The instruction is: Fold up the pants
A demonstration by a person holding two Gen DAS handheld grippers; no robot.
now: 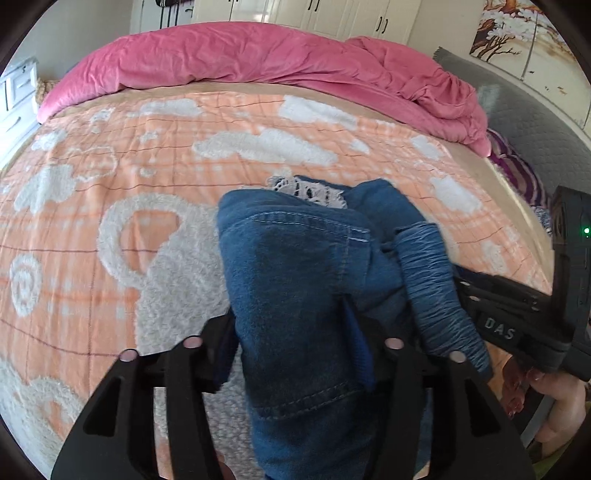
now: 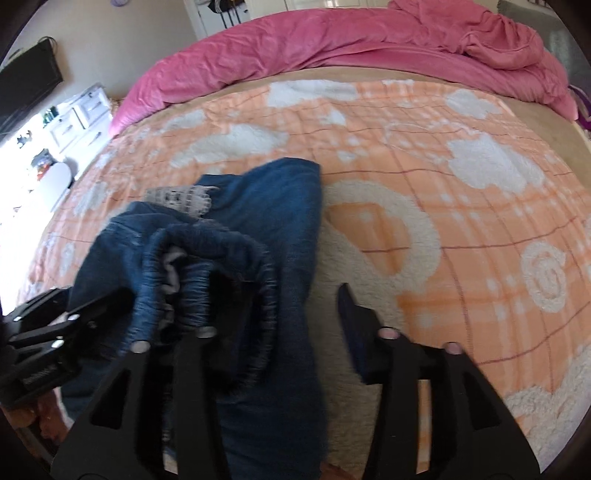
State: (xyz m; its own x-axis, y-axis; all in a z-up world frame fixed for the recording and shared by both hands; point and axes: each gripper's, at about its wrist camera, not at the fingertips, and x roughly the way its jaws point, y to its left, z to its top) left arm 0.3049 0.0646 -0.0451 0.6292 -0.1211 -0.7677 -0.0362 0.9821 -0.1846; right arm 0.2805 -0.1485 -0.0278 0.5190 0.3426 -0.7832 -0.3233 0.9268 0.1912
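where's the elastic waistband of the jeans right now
In the right wrist view the gathered waistband arches over the bunched jeans left of centre, just ahead of the right gripper, above the orange blanket.

bed [image 1: 110, 155]: orange-white cover; pink duvet [image 1: 258, 55] behind | white wardrobes [image 1: 332, 14] | white dresser [image 2: 79, 114]

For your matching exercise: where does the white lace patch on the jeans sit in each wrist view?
Left wrist: white lace patch sits just above centre, atop the bunched jeans.
Right wrist: it lies left of centre, at the jeans' far edge.
Shared landmark: the pink duvet across the top.
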